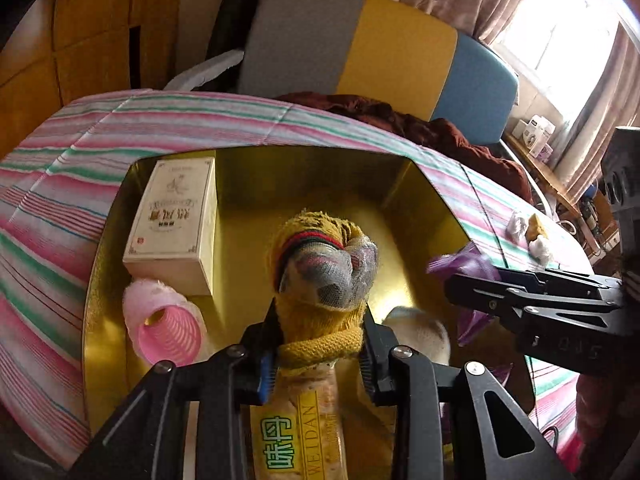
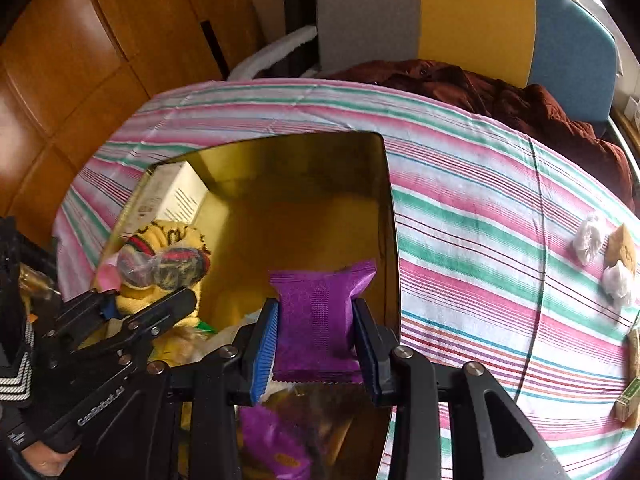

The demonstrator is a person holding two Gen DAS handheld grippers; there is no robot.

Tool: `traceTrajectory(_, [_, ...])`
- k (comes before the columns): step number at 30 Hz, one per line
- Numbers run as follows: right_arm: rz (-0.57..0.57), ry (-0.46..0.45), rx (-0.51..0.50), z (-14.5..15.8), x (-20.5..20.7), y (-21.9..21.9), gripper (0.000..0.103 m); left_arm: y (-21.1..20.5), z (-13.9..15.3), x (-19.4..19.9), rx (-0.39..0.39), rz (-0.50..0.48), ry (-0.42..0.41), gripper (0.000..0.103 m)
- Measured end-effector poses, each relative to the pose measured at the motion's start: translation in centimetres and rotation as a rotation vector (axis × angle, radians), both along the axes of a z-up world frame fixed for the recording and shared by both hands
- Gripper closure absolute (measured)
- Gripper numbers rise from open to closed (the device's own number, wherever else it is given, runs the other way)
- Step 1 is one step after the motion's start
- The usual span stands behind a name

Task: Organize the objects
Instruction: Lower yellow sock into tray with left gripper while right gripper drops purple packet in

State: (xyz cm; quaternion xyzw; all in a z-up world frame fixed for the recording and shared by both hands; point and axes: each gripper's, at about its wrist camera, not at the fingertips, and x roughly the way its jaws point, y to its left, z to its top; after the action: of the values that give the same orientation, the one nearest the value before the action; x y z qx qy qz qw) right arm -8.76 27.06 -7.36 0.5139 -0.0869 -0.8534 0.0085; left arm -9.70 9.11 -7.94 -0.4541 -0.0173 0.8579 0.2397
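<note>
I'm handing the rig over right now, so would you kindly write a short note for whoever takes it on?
Left claw: shut on the yellow sock bundle, over the gold tin.
Right claw: shut on the purple packet, also over the tin.
Already in the tin: cream box, pink roller, snack packs.
Left: release both, then collect the white wads and biscuit from the striped cloth.

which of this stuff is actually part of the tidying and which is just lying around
Part of the job:
- gold metal tin
- yellow knitted sock bundle in the left tongs
- purple foil snack packet in the right tongs
- cream cardboard box and pink ribbed hair roller, inside the tin

Lying about:
- striped tablecloth
- dark red garment
- grey, yellow and blue chair back
</note>
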Motion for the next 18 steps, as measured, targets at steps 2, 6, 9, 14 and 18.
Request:
traceTrajectory(2, [-0.002,0.000,-0.004,-0.1,0.1,0.1,0.066,-0.3,-0.3,0.0,0.000,0.008,-0.008,0.066])
traceTrajectory(6, [-0.007,0.001,0.005,0.0,0.4,0.1,0.066,-0.6,-0.5,-0.1,-0.001,0.017,-0.011,0.062])
traceTrajectory(9, [-0.016,0.010,0.000,0.3,0.9,0.3,0.065,-0.6,-0.2,0.1,-0.010,0.018,0.002,0.051])
traceTrajectory(14, [-0.033,0.052,-0.002,1.6,2.3,0.1,0.061,-0.6,0.6,0.4,-0.011,0.035,0.035,0.036])
traceTrajectory(18, [-0.038,0.088,0.025,2.7,3.4,-0.4,0.057,-1.0,2.2,1.4,-0.004,0.041,0.081,0.036])
